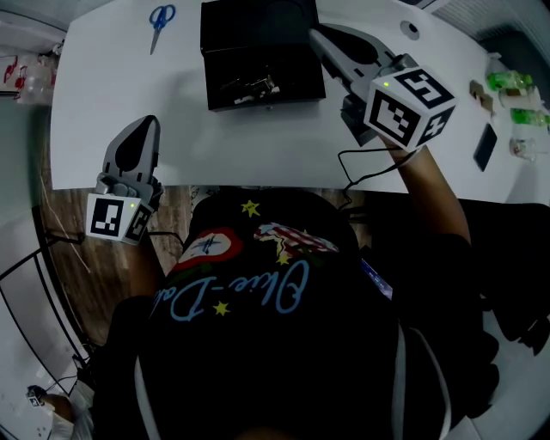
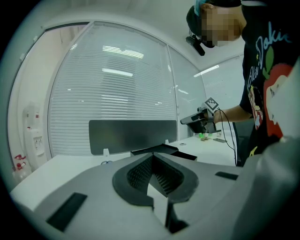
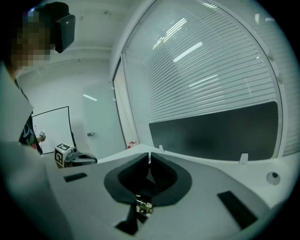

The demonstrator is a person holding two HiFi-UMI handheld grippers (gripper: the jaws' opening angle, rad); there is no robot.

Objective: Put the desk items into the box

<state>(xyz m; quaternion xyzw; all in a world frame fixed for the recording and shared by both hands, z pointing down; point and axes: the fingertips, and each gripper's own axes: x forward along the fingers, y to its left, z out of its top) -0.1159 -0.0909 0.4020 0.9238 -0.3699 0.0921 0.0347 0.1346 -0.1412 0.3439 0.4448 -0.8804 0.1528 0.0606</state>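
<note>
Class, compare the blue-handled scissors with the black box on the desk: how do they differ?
The scissors are small and slim; the box is far bigger and blocky. The scissors have blue handles; the box is black. The scissors lie shut; the box sits open. Both rest on the white table, not touching.

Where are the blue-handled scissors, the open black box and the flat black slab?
blue-handled scissors [image 1: 158,31], head view, near the pivot.
open black box [image 1: 258,24], head view, on the opened lid.
flat black slab [image 1: 485,146], head view, on its middle.
</note>
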